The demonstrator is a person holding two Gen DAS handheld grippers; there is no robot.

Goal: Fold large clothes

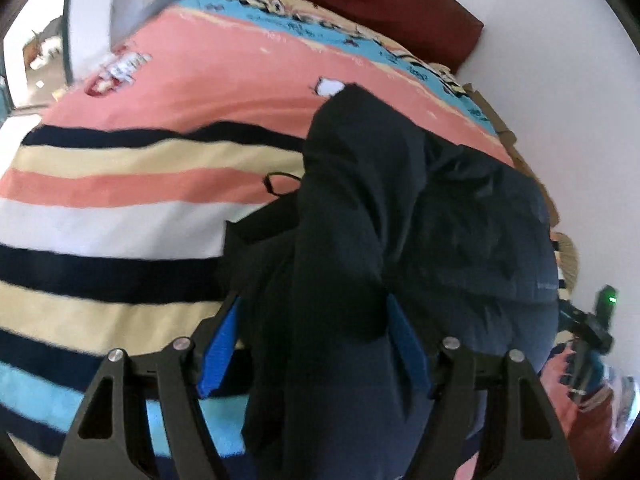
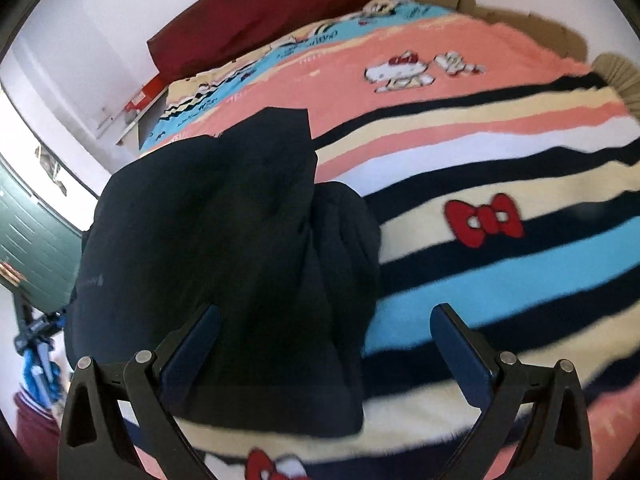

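Observation:
A dark navy garment [image 1: 400, 220] lies bunched on a striped cartoon blanket [image 1: 120, 184] that covers a bed. In the left wrist view a thick fold of it runs down between the blue pads [image 1: 218, 354] of my left gripper [image 1: 312, 308]. The jaws stand wide, with a gap showing at the left pad. In the right wrist view the same garment [image 2: 208, 232] fills the left half of the space in my right gripper [image 2: 326, 310], which is open. It covers the left finger's tip, while the right pad [image 2: 460, 354] hangs over bare blanket [image 2: 500, 280].
A dark red headboard [image 2: 260, 8] and white walls bound the far end of the bed. Cardboard [image 2: 500, 12] lines the far right edge. A green slatted panel [image 2: 36, 240] is at left. The other gripper shows at the frame edge [image 1: 596, 328].

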